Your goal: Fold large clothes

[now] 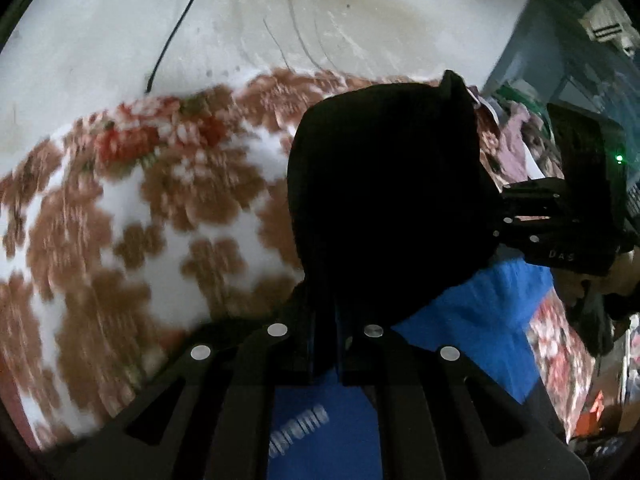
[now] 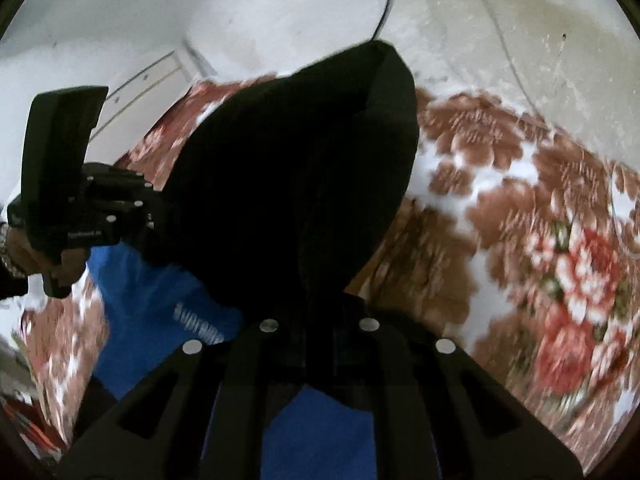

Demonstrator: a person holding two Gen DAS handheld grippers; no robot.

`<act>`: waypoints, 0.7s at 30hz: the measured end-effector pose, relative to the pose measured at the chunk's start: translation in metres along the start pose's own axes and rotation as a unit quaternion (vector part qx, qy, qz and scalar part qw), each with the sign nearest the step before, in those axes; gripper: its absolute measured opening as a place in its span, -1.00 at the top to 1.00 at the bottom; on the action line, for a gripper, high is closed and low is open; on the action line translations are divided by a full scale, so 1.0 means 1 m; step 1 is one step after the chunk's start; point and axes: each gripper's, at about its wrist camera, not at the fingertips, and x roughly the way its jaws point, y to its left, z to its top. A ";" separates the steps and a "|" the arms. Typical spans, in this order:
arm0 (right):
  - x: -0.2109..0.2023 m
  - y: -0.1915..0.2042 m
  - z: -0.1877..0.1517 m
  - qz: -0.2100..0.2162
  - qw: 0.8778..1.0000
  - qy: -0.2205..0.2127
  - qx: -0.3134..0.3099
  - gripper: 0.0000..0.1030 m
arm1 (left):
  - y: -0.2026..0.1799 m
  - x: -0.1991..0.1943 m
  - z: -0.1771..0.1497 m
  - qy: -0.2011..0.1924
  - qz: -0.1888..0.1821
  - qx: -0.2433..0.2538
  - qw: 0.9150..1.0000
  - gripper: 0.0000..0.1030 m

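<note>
Garment in black and blue (image 1: 472,312) hangs bunched from both grippers above a floral blanket (image 1: 100,216). At the left gripper (image 1: 326,344) the fingers are pressed together on a fold of the black cloth, which balloons up in front of the lens; in the right wrist view the right gripper (image 2: 316,340) is clamped the same way on its own black fold (image 2: 288,184). Each camera also catches the other gripper off to the side, with the person's hand (image 2: 24,248) behind it.

Judging by the drape, the fabric is soft, limp and fairly light, perhaps a fleece or sweatshirt knit; it will sag between the two holds and not keep an edge. The blue panel carries pale lettering (image 2: 198,322), too blurred to read. Holds at a hem or shoulder seam, well apart, should spread it flat; which part is pinched now cannot be told.

Beneath, the blanket looks plush, white with brown and red flowers. Beyond it rises a pale, stained wall (image 1: 320,12) with a dark cable (image 1: 176,28).
</note>
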 end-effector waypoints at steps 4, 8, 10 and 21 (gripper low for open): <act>-0.003 0.029 -0.052 0.010 1.000 0.007 0.003 0.59 | -0.012 -0.005 -0.063 0.008 0.015 -0.020 1.000 0.87; -0.003 0.063 -0.117 0.018 0.999 0.037 -0.006 -0.20 | -0.024 -0.003 -0.125 0.028 0.039 -0.028 0.998 0.74; -0.001 0.071 -0.143 0.019 0.998 0.060 -0.004 -0.23 | -0.031 -0.003 -0.152 0.042 0.045 -0.037 0.997 0.54; -0.033 0.062 -0.240 0.003 0.988 0.142 0.064 -0.55 | -0.039 -0.036 -0.242 0.095 0.068 -0.065 0.991 0.16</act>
